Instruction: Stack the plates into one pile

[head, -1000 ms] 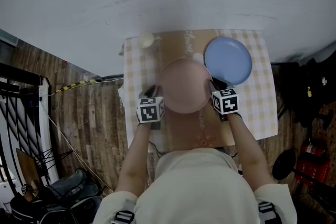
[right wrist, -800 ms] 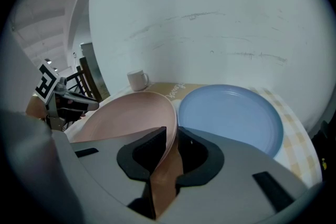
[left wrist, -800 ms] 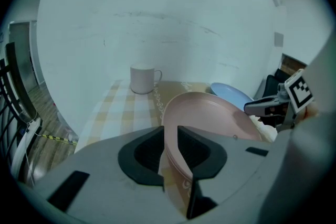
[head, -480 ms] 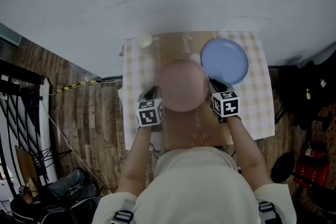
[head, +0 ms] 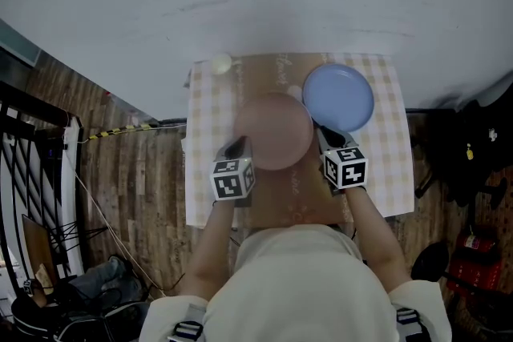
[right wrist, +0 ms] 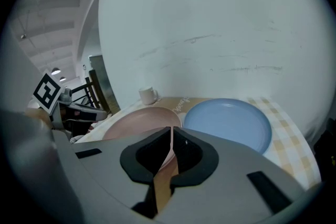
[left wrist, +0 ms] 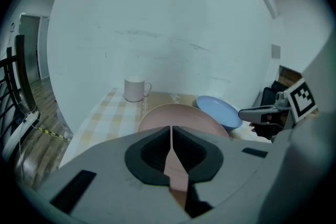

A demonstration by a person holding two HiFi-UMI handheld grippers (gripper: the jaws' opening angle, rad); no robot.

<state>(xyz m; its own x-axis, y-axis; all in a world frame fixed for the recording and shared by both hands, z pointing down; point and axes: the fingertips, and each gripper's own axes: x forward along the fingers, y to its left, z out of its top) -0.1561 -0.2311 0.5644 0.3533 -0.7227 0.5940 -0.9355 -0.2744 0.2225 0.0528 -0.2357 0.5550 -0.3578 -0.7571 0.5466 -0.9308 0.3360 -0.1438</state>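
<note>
A pink plate (head: 272,130) hangs just above the brown mat (head: 276,68), held at both sides. My left gripper (head: 238,146) grips its left rim and my right gripper (head: 329,138) its right rim. Both pairs of jaws are closing, with the thin rim pinched between them. In the left gripper view the pink plate (left wrist: 178,115) runs out from my left gripper (left wrist: 171,131). In the right gripper view the pink plate (right wrist: 139,123) runs out from my right gripper (right wrist: 172,134). A blue plate (head: 338,97) lies on the table to the right, beside the pink one.
A white cup (head: 221,62) stands at the back left corner of the checked tablecloth (head: 204,172). A white wall rises behind the table. Wooden floor surrounds it, with black railings at the left and dark gear at the right.
Both grippers have closed on the pink plate's rim and risen a little with it. The blue plate and the cup stay where they were.
</note>
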